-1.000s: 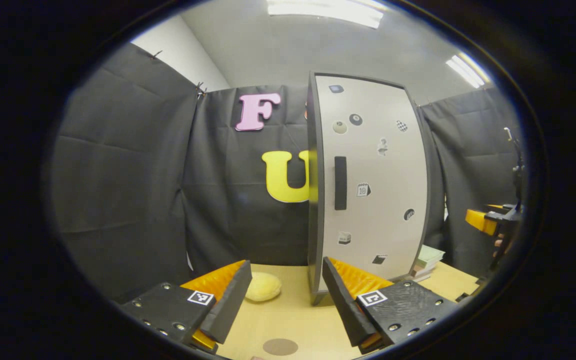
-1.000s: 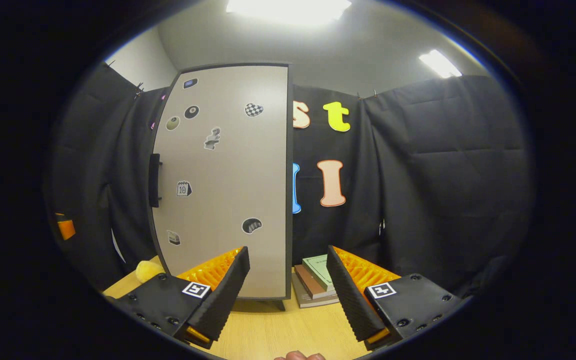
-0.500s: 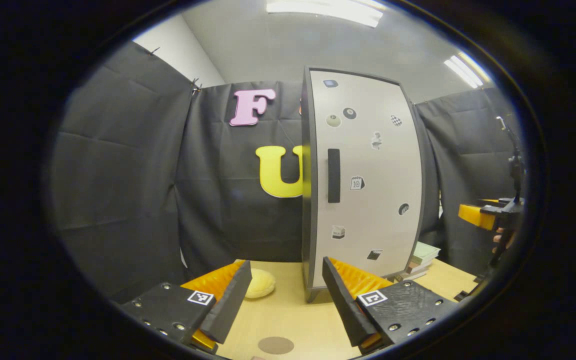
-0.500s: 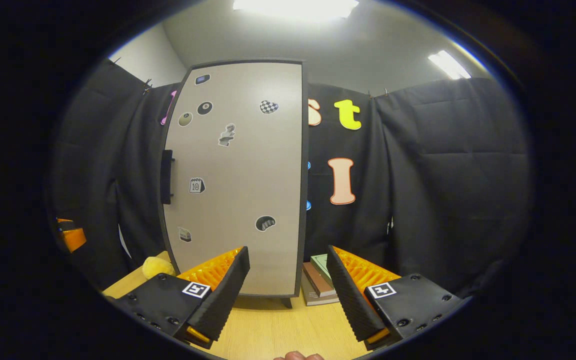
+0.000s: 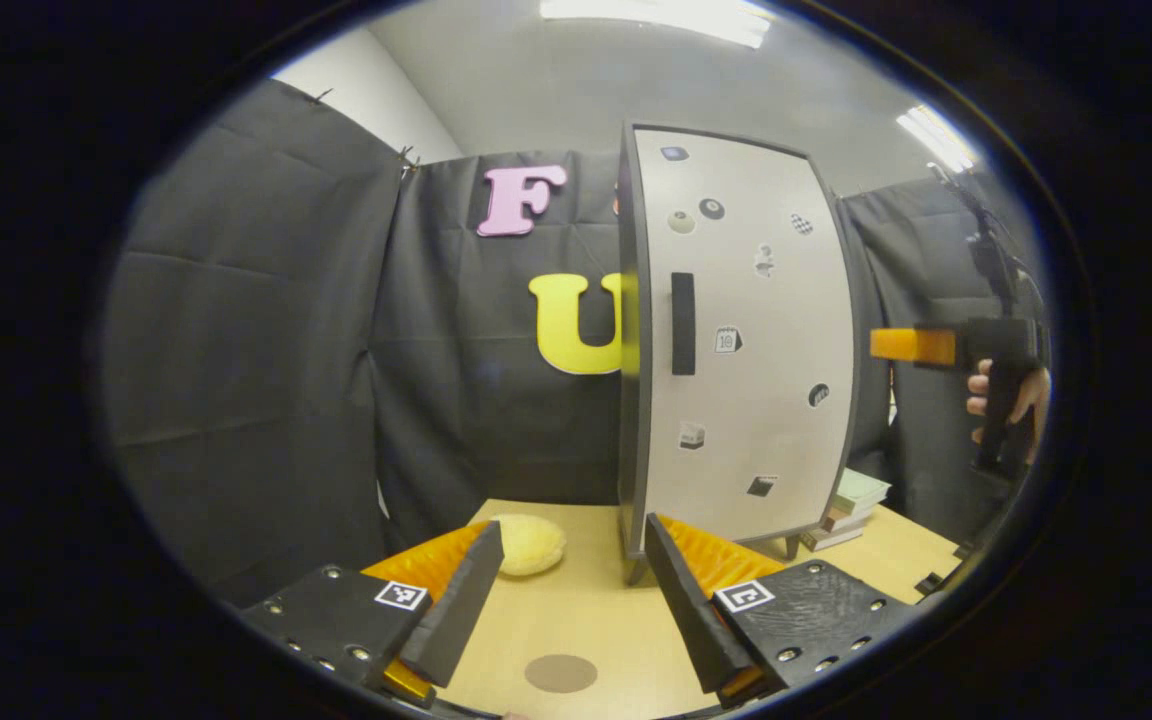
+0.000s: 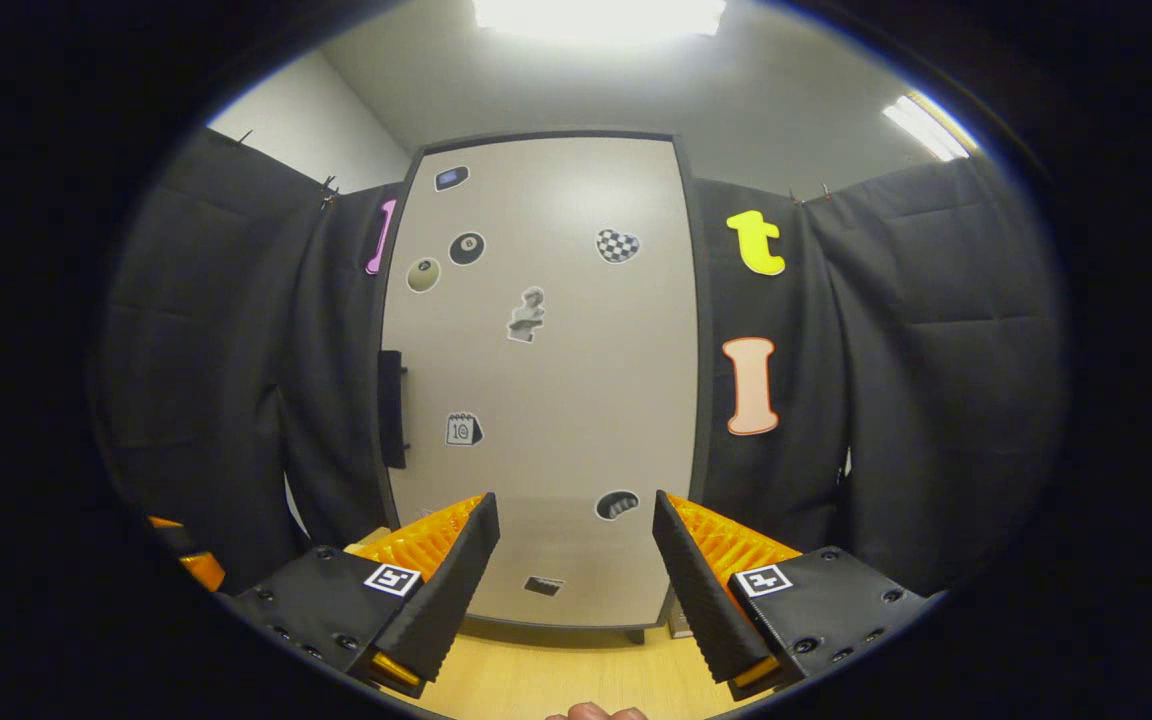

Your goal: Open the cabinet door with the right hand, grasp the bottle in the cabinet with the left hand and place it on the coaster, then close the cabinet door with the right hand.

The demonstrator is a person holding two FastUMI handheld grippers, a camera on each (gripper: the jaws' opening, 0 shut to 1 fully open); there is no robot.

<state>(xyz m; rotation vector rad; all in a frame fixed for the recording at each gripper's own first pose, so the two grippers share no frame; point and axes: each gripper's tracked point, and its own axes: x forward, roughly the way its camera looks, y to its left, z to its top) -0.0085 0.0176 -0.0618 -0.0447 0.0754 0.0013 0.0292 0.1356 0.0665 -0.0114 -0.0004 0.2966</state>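
Right hand-held gripper [image 6: 573, 535] has risen, open and empty, facing closed cabinet door [image 6: 546, 370].

Right gripper [image 6: 571, 545] raised, now squarely facing cabinet door [image 6: 546, 380].

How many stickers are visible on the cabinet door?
8 on the cabinet door: one top left, two balls under it, a checkered heart at right, a statue mid-door, a calendar beside the handle, two near the bottom. Another may be hidden behind the right gripper.

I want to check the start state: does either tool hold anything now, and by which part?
Nothing is held. The left tool and the right tool are both open and empty; the cabinet door is shut, its handle untouched.
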